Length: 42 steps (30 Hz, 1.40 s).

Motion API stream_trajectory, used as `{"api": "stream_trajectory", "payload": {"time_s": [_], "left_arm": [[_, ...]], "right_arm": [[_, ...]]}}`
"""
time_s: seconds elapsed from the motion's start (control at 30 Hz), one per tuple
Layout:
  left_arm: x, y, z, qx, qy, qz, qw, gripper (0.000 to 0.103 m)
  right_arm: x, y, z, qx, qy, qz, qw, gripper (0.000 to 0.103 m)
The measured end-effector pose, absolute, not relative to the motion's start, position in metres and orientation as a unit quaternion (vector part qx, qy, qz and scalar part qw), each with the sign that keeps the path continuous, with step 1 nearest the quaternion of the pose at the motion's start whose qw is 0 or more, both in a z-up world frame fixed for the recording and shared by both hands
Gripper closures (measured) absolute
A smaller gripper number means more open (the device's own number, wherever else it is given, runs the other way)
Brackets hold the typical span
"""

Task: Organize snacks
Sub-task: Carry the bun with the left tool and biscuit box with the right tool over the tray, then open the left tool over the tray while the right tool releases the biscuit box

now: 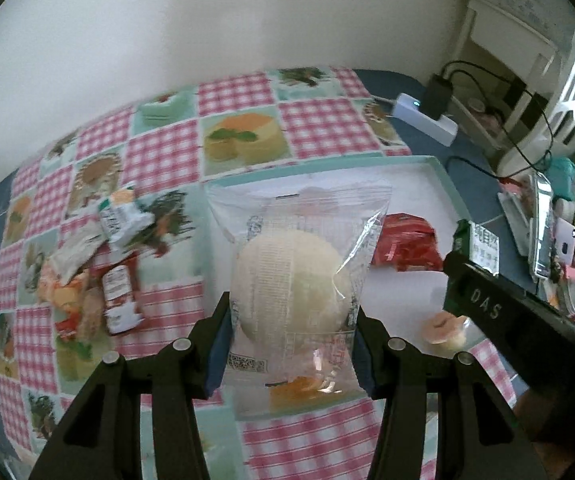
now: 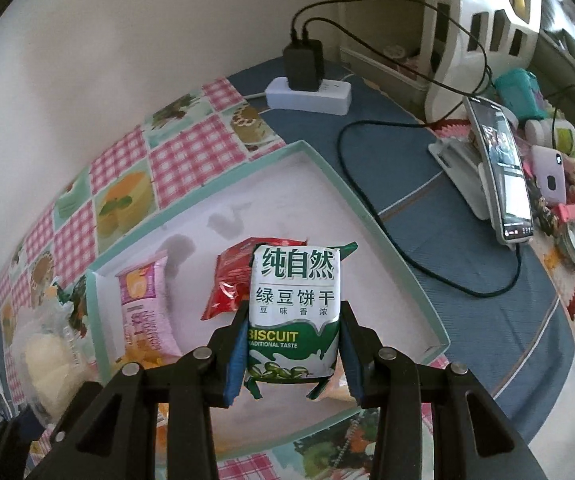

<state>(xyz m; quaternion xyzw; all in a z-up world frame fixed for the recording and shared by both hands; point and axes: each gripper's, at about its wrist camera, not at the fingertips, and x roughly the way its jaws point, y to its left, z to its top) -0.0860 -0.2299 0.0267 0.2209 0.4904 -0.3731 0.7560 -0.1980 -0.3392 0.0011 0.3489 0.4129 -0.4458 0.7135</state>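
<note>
ok, near first: left gripper is clamped partway closed on a clear bun pack, pads on both side edges, pack hanging upright over the near edge of the tray. right gripper is likewise part closed on a green-and-white biscuit pack, held by its lower sides above the tray's near half.

inside the tray: a pink packet at the left, a red packet mid-floor, and a small round snack near the front. loose pile of snacks is left on the checked tablecloth, beside the tray.

judgement: both packs are on the way to the drop. lower each close to the tray floor before opening, aim for bare white floor behind the red packet, not on top of it. keep the two grippers apart, they're close. the bun is soft, so don't squeeze harder.

far side: power strip and cables, a phone on a stand, clear of the work.
</note>
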Motion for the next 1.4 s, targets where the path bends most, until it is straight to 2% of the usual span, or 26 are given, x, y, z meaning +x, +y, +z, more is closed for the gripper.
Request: {"api": "stream_trajectory", "payload": {"time_s": [0.4,0.47,0.57,1.03,1.2,1.23,1.27,1.3,1.37,1.4], "left_arm": [[-0.099,-0.249,0.014,0.222,0.506,-0.394,0.735,0.049],[-0.098,-0.247,0.014,0.219,0.509,-0.392,0.734,0.046],[-0.095,-0.245,0.014,0.223,0.508,-0.386,0.737,0.037],[-0.060,-0.215,0.012,0.215,0.534,-0.320,0.752,0.028],[-0.036,-0.196,0.006,0.196,0.559,-0.282,0.755,0.027],[-0.031,-0.192,0.005,0.191,0.561,-0.274,0.757,0.023],[-0.024,-0.186,0.004,0.184,0.565,-0.265,0.760,0.018],[-0.019,-0.180,0.003,0.177,0.567,-0.258,0.762,0.010],[-0.007,-0.168,0.001,0.163,0.572,-0.245,0.766,0.010],[0.001,-0.161,0.000,0.155,0.576,-0.235,0.767,0.010]], "right_arm": [[-0.208,-0.348,-0.009,0.372,0.415,-0.441,0.703,0.060],[-0.208,-0.348,-0.010,0.376,0.415,-0.439,0.703,0.060],[-0.207,-0.346,-0.009,0.380,0.414,-0.433,0.705,0.060],[-0.198,-0.341,-0.015,0.381,0.424,-0.414,0.709,0.059],[-0.195,-0.339,-0.017,0.376,0.432,-0.412,0.709,0.059],[-0.192,-0.337,-0.018,0.372,0.435,-0.411,0.709,0.058],[-0.191,-0.336,-0.019,0.369,0.438,-0.409,0.711,0.053],[-0.188,-0.334,-0.020,0.366,0.441,-0.406,0.712,0.039],[-0.181,-0.329,-0.022,0.358,0.446,-0.396,0.718,0.026],[-0.178,-0.325,-0.022,0.354,0.449,-0.392,0.721,0.026]]}}
